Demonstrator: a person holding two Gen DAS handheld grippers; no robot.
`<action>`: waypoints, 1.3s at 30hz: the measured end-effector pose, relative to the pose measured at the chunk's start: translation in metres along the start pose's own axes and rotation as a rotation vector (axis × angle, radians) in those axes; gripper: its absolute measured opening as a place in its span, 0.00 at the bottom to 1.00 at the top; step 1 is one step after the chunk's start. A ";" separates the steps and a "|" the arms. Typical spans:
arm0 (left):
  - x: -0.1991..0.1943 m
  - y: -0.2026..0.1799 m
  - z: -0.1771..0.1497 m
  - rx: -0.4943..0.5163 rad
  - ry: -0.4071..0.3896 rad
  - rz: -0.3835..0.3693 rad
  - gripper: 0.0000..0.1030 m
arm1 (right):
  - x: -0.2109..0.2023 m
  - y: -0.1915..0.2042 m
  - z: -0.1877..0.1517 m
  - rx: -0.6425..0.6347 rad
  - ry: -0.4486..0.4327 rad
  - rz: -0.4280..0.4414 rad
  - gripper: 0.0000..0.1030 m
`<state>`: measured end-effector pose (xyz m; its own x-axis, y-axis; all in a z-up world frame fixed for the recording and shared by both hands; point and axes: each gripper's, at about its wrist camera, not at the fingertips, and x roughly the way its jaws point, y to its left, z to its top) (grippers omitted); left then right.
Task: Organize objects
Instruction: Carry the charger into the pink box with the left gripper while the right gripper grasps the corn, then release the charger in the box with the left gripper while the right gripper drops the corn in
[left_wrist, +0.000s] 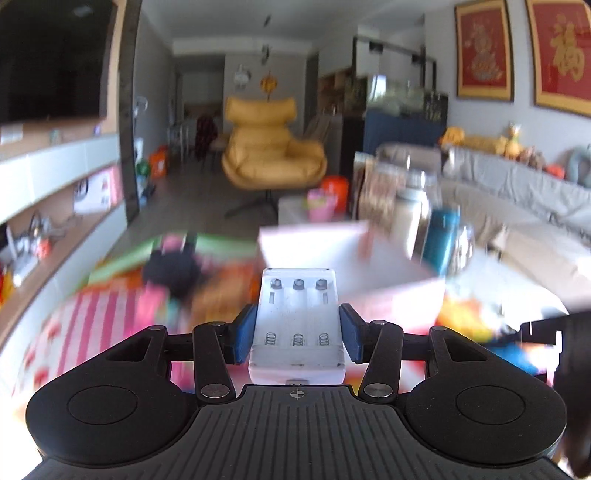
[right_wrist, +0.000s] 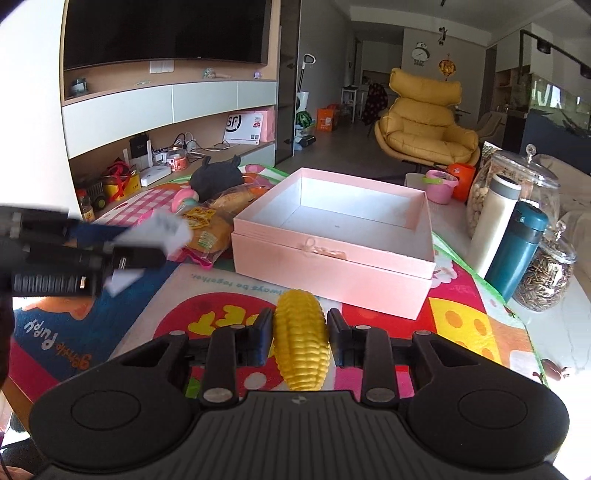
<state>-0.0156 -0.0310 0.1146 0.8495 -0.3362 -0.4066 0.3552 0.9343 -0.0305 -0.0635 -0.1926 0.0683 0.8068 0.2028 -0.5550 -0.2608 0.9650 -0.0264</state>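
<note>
My left gripper (left_wrist: 297, 334) is shut on a white battery charger (left_wrist: 297, 317) with three empty slots, held in the air above the table; the scene behind it is blurred. It also shows in the right wrist view (right_wrist: 110, 251) at the left, with the charger (right_wrist: 159, 230). My right gripper (right_wrist: 300, 338) is shut on a yellow toy corn cob (right_wrist: 301, 339) just above the colourful mat (right_wrist: 461, 317). An open, empty pink box (right_wrist: 332, 254) stands on the mat just beyond the corn; it shows blurred in the left wrist view (left_wrist: 332, 251).
Left of the box lie a packaged bread (right_wrist: 210, 229), a black plush (right_wrist: 216, 177) and a pink toy (right_wrist: 184, 199). To its right stand a white bottle (right_wrist: 495, 225), a teal flask (right_wrist: 521, 251) and glass jars (right_wrist: 546, 277). A small pink bucket (right_wrist: 439, 186) stands behind.
</note>
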 end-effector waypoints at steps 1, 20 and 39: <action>0.011 -0.003 0.017 -0.012 -0.026 -0.018 0.51 | -0.001 -0.003 -0.001 0.008 -0.009 -0.001 0.30; 0.031 0.030 -0.028 -0.205 0.008 -0.071 0.49 | 0.016 -0.041 0.070 0.105 -0.106 -0.015 0.30; 0.003 0.083 -0.093 -0.212 0.119 0.059 0.49 | 0.075 -0.003 0.013 0.078 -0.017 -0.021 1.00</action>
<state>-0.0196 0.0566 0.0263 0.8099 -0.2755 -0.5179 0.2057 0.9602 -0.1891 0.0050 -0.1786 0.0372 0.8207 0.1844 -0.5408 -0.2020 0.9790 0.0274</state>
